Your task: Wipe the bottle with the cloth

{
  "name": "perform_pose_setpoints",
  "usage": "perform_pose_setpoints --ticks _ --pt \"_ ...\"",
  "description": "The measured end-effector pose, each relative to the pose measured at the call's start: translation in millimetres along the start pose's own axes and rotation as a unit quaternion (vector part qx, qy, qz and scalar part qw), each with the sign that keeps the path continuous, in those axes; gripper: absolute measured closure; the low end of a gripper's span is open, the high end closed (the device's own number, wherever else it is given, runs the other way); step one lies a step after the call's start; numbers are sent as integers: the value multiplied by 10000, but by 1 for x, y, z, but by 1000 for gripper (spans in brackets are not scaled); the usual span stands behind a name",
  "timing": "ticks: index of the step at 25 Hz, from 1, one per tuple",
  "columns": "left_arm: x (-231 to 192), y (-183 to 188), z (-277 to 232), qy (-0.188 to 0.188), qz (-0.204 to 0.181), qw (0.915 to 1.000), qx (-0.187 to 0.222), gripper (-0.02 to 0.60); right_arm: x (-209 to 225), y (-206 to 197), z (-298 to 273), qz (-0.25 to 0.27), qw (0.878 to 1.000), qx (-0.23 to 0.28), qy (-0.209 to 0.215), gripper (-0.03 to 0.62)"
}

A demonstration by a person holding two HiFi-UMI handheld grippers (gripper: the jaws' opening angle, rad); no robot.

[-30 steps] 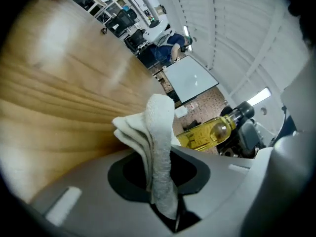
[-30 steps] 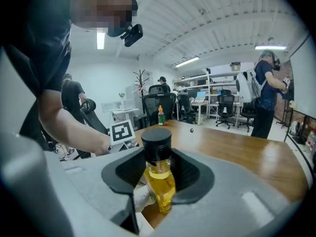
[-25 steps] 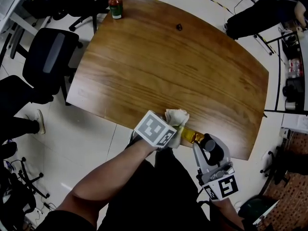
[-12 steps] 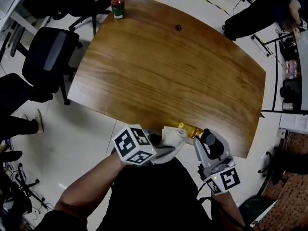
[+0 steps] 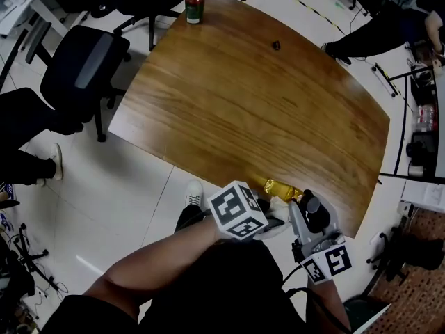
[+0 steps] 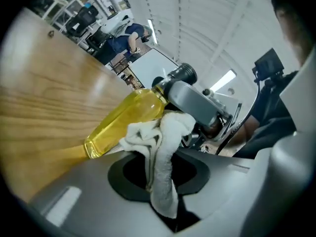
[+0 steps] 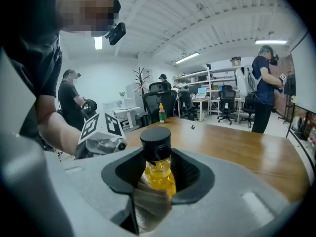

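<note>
A bottle (image 5: 279, 187) of yellow liquid with a black cap (image 7: 156, 139) lies level over the near edge of the wooden table (image 5: 264, 110). My right gripper (image 5: 300, 206) is shut on its neck end, and the yellow body (image 7: 160, 176) sits between the jaws. My left gripper (image 5: 272, 220), with its marker cube (image 5: 238, 210), is shut on a white cloth (image 6: 159, 141). The cloth (image 5: 280, 209) bunches against the bottle's side (image 6: 127, 118) close to the right gripper (image 6: 193, 100). The bottle's base end pokes out bare past the cloth.
A red sauce bottle (image 5: 195, 1) with an orange cap stands at the table's far left corner, and a small dark object (image 5: 276, 45) lies near the far edge. A black office chair (image 5: 83, 65) stands to the left. Other people stand around the room (image 7: 264, 85).
The left gripper drew the cloth back off the bottle toward the left, then came right again so that the cloth meets the bottle near the right gripper. The right gripper kept hold.
</note>
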State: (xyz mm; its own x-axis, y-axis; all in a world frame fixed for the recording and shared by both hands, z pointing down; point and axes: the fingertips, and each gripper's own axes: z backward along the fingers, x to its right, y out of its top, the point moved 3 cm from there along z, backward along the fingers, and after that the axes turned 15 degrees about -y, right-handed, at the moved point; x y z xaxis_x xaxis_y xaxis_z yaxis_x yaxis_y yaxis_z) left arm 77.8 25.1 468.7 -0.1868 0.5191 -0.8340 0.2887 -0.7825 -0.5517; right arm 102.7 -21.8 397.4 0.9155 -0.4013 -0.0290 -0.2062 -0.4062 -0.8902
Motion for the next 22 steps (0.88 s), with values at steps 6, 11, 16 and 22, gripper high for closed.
perform_pose_setpoints --ticks 6,11,16,22 --pt "-9 -1 4 -751 1507 9816 903 482 -1 1 0 35 10000 28 47 453" --pt "-24 -7 4 -1076 2431 9533 1432 482 -1 2 -1 60 10000 36 70 453" --pt "-49 -26 4 -771 3004 9376 1572 482 -1 1 0 58 9999 43 80 453" --pt "-67 -41 1 -529 3649 9103 1880 482 -2 0 0 82 9999 43 122 453"
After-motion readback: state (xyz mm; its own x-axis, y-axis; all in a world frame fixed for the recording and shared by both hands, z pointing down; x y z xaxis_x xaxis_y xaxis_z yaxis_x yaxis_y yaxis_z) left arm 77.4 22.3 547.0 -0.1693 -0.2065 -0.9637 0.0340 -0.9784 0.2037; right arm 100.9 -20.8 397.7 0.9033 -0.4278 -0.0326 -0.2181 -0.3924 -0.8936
